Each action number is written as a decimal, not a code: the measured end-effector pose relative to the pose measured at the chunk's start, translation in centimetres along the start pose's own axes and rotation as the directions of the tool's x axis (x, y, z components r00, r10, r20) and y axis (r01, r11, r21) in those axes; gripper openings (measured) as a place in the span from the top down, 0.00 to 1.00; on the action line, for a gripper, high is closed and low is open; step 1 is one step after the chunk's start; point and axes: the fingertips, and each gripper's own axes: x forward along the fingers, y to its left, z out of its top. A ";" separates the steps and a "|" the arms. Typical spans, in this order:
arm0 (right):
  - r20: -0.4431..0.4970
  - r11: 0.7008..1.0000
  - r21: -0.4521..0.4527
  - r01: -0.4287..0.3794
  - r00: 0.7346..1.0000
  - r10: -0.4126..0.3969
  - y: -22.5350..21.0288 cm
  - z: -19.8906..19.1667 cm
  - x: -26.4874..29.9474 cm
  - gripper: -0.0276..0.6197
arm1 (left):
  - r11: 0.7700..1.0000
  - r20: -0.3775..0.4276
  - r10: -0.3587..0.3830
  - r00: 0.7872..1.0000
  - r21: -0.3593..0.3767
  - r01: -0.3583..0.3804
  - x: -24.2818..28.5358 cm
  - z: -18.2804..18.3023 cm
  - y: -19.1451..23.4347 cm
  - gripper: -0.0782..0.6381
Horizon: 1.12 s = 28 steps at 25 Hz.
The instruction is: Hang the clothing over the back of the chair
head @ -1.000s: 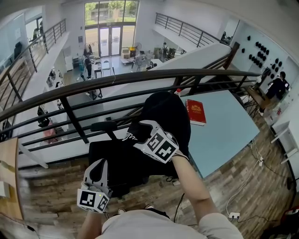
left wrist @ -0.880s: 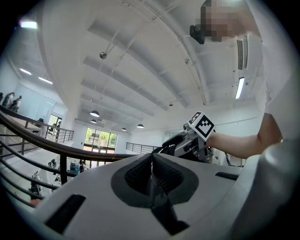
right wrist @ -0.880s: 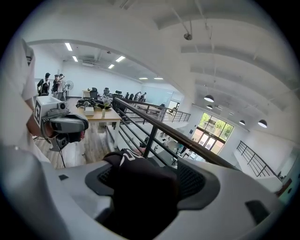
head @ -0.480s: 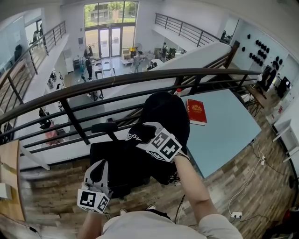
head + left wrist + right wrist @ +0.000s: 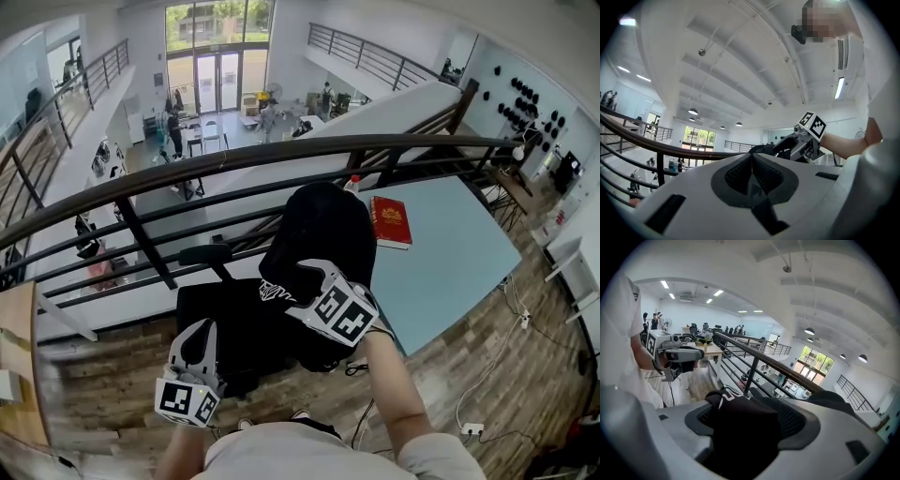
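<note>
A black office chair stands between me and the railing, its rounded back [image 5: 319, 220] uppermost in the head view and its seat [image 5: 225, 328] below it. My right gripper [image 5: 286, 281] is shut on black clothing with a white print [image 5: 272, 292], held over the seat just in front of the chair back. In the right gripper view the black cloth [image 5: 740, 427] fills the gap between the jaws of that gripper [image 5: 745, 420]. My left gripper [image 5: 195, 336] hovers low beside the seat's near left corner; its jaws [image 5: 752, 173] are shut with nothing in them.
A dark metal railing [image 5: 234, 164] curves across just behind the chair, with a drop to a lower floor beyond. A light blue table [image 5: 450, 272] stands to the right with a red book [image 5: 391, 222] on it. Cables and a power strip [image 5: 466, 430] lie on the wooden floor.
My right gripper has drawn the black clothing down and to the right, toward me, away from the top of the chair back. The left gripper has stayed put.
</note>
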 end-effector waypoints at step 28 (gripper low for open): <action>-0.251 0.961 -0.103 0.255 0.929 -0.273 6.2 -7.9 -4.0 0.42 | 0.993 -0.029 -0.111 0.993 -0.051 0.110 -0.4 -1.4 -1.9 0.85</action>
